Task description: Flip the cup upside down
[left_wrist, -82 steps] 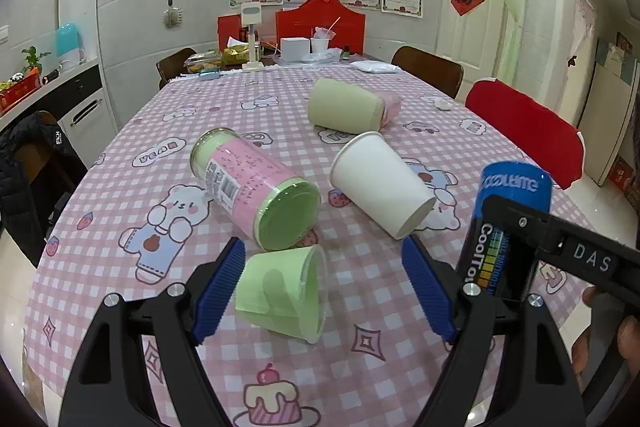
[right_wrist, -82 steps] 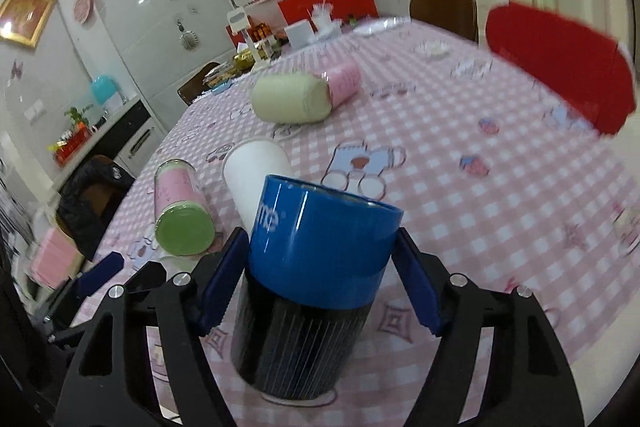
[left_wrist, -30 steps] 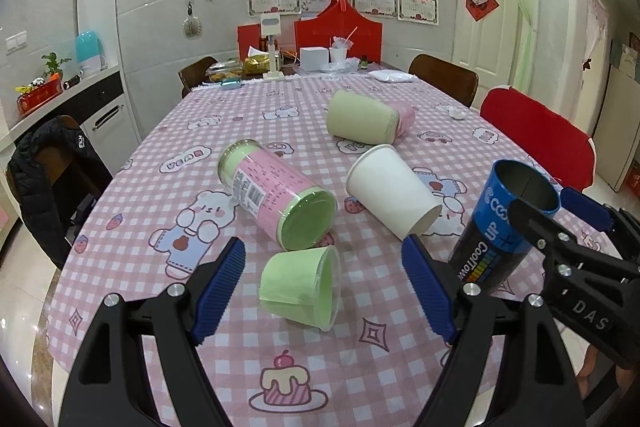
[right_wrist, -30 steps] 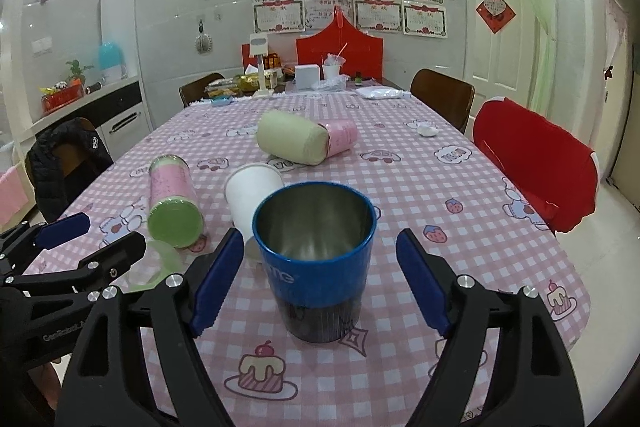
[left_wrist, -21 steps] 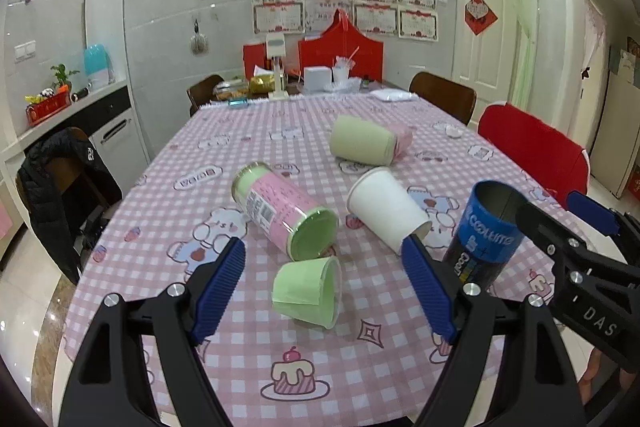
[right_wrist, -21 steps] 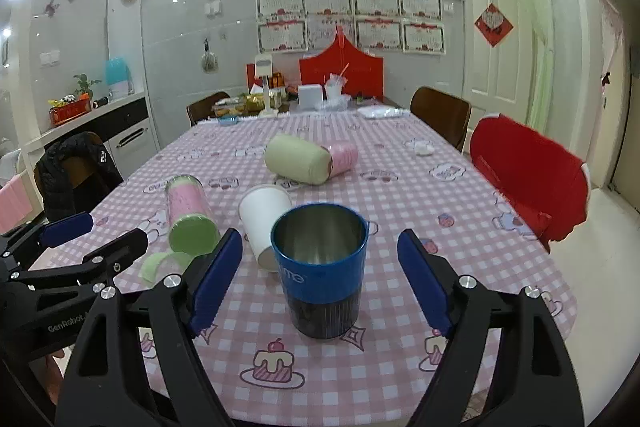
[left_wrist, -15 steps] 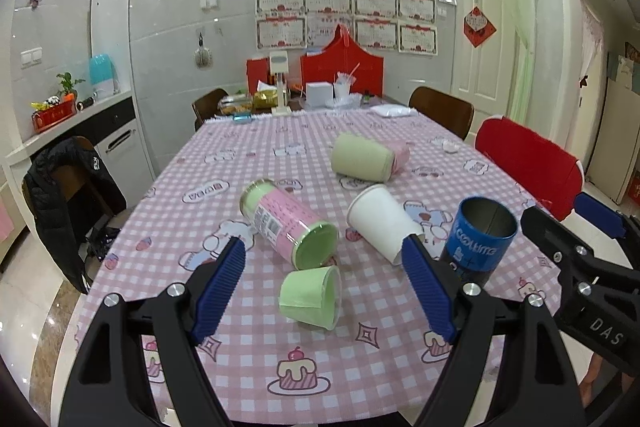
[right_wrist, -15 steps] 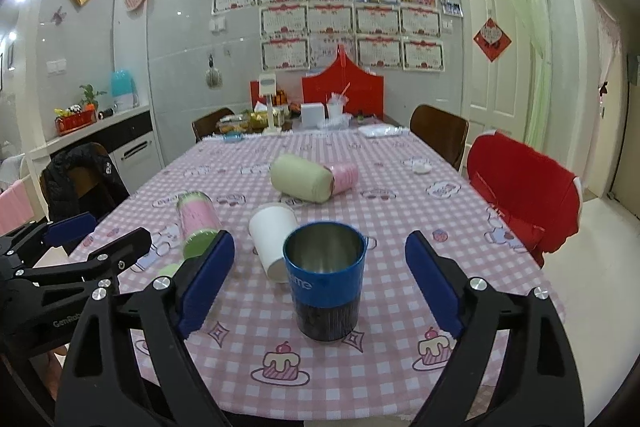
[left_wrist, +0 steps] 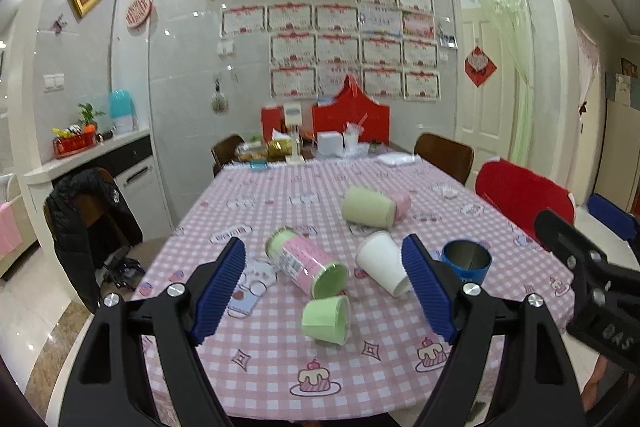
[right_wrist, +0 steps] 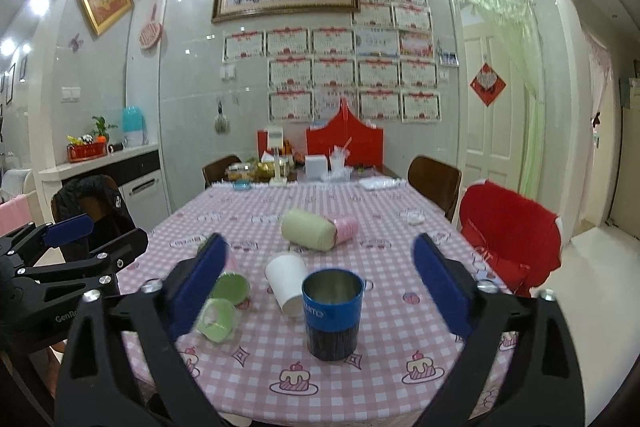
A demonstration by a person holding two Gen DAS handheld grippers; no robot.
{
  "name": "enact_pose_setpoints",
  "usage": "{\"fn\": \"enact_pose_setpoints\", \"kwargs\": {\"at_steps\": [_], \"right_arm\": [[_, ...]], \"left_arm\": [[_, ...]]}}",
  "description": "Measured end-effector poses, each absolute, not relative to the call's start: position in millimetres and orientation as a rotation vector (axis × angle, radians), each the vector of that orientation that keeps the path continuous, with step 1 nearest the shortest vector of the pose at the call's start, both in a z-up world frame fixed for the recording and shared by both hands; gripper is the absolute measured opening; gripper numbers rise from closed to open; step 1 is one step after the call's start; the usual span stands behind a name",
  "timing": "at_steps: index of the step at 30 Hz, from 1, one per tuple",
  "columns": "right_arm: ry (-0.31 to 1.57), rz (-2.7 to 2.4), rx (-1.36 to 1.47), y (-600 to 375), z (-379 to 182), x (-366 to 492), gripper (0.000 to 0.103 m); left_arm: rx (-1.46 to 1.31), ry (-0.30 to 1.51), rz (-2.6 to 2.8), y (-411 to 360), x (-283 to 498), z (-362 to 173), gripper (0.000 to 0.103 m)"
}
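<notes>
A blue and black metal cup [right_wrist: 333,313] stands upright, mouth up, near the front edge of the table with the pink checked cloth [right_wrist: 384,359]; it also shows in the left wrist view [left_wrist: 466,261]. My right gripper [right_wrist: 325,285] is open and empty, pulled back above the front edge, apart from the cup. My left gripper [left_wrist: 325,289] is open and empty, back from the table. A small green cup [left_wrist: 326,319] lies on its side in front of it.
A pink and green canister [left_wrist: 306,267], a white paper cup [left_wrist: 383,268] and a pale green and pink bottle [left_wrist: 374,207] lie on their sides mid-table. Red chair [right_wrist: 510,231] at the right, a coat-draped chair [left_wrist: 86,223] at the left, clutter at the far end.
The blue cup went from inverted in my right gripper to standing mouth up on the table. Both grippers have drawn back and up from the table, open.
</notes>
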State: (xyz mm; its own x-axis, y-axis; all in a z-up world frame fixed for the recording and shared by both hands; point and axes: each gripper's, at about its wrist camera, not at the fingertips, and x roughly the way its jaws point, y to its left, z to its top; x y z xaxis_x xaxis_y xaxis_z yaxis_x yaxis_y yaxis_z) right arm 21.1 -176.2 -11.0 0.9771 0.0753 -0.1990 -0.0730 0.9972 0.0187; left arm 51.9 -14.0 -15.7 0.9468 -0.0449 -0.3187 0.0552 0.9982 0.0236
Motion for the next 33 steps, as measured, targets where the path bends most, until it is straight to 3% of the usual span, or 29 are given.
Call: {"fn": "enact_pose_setpoints", "kwargs": {"at_steps": [13, 33], "right_arm": [[0.112, 0.061, -0.004, -176.4, -7.3, 6.4, 0.096], [0.115, 0.065, -0.002, -173.8, -10.3, 5.4, 0.096]], "left_arm": [[0.045, 0.183, -0.037, -16.2, 21.9, 3.1, 0.08], [0.055, 0.182, -0.031, -15.2, 23.7, 0.9, 0.08]]}}
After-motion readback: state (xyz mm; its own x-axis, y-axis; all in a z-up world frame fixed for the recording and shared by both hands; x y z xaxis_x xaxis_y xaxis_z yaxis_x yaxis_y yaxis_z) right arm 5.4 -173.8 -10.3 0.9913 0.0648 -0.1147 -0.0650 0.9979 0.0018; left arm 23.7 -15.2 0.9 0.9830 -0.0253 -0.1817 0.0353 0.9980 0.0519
